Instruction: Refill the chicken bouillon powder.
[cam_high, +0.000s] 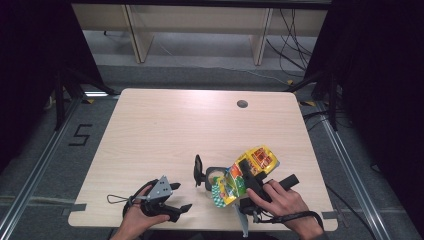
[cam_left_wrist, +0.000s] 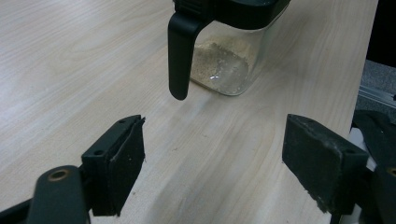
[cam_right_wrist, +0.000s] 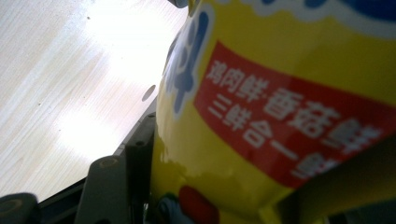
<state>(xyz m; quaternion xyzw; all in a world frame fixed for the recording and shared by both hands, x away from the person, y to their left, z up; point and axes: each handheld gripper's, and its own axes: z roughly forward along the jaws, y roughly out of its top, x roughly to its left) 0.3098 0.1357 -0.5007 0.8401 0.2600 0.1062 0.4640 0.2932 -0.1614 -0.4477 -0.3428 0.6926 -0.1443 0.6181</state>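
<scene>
A yellow food bag (cam_high: 259, 159) with red and green print is tilted, its lower end down over a clear jar (cam_high: 214, 176). My right gripper (cam_high: 248, 174) is shut on the bag's middle; in the right gripper view the bag (cam_right_wrist: 289, 93) is squeezed between the jaws of that gripper (cam_right_wrist: 224, 191). The jar (cam_left_wrist: 229, 65) holds some pale granules, and its black lid flap (cam_left_wrist: 180, 56) stands raised. My left gripper (cam_high: 181, 196) rests near the table's front edge, left of the jar, open with nothing between its pads (cam_left_wrist: 123, 158).
The light wood table (cam_high: 175, 125) has a round cable hole (cam_high: 242, 104) at its far right. Grey floor and the legs of a pale bench lie beyond the far edge. A cable loop (cam_high: 116, 199) trails from the left gripper.
</scene>
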